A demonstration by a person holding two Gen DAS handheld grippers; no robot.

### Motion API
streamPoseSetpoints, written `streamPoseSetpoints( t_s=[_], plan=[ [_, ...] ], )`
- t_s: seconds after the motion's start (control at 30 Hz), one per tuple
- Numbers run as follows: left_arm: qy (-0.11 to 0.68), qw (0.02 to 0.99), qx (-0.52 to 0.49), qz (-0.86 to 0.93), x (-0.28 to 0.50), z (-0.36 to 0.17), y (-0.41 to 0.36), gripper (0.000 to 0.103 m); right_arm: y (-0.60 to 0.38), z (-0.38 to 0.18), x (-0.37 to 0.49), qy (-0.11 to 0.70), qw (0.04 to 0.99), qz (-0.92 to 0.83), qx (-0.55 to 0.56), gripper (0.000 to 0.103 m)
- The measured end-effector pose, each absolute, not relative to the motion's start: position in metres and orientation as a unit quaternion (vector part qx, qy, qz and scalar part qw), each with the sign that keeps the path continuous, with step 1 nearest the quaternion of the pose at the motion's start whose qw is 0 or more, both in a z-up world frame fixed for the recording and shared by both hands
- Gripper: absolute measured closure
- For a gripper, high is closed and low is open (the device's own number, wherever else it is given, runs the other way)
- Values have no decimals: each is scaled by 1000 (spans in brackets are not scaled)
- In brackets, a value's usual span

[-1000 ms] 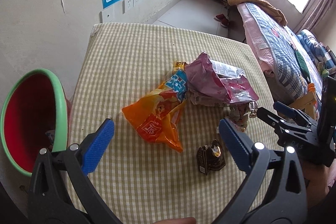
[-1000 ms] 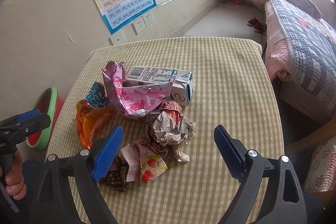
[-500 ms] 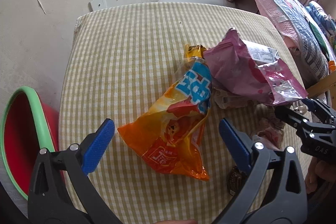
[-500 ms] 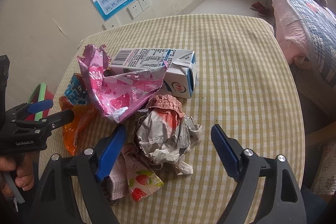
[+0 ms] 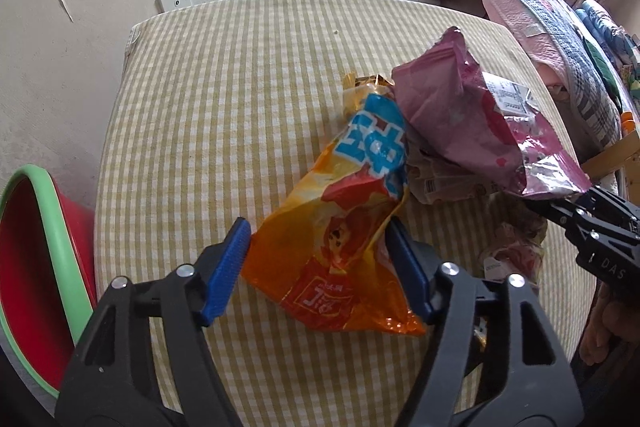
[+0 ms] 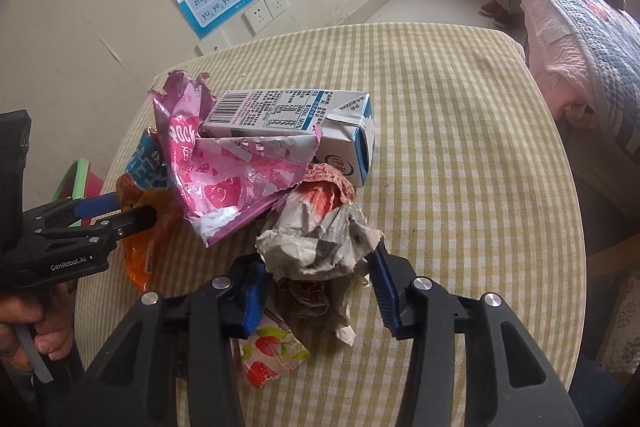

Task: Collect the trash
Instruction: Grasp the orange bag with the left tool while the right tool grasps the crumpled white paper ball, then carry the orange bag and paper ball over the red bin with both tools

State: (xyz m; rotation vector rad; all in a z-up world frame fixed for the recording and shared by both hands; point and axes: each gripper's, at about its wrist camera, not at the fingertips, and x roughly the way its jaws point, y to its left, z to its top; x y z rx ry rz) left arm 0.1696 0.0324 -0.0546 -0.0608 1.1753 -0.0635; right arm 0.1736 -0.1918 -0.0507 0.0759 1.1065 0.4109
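On the yellow-and-white checked tabletop [image 5: 224, 115], the left tongs [image 5: 320, 263] have just been closing and their blue pads now press both sides of the crinkled orange plastic snack bag [image 5: 340, 247], which lies near the tabletop's left edge. The right tongs [image 6: 320, 279] have likewise been closing and now squeeze the crumpled grey-and-red paper wad [image 6: 320, 235] near the front edge. Behind these, toward the middle, lie a torn pink foil wrapper [image 6: 232, 179] and a white-and-blue milk carton [image 6: 312, 123], while a red basin with a green rim [image 5: 36, 267] sits off the left edge.
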Motion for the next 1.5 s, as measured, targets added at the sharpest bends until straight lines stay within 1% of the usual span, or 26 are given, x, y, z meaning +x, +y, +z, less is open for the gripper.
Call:
streamPoseSetpoints(
  t_s=[0.2,0.7,1.13,1.5],
  plan=[
    [550,834,-37,-33,159,-46,32,48,-193,-41,167,514,836,189,31,65],
    [509,857,-69,-25,108,-1,36,48,-205,7,132,467,865,179,33,65],
    [465,879,-101,1,66,37,64,48,-158,59,104,414,883,219,-10,65],
    [427,893,-133,38,40,62,110,48,-93,79,94,395,876,275,-39,65]
  ],
)
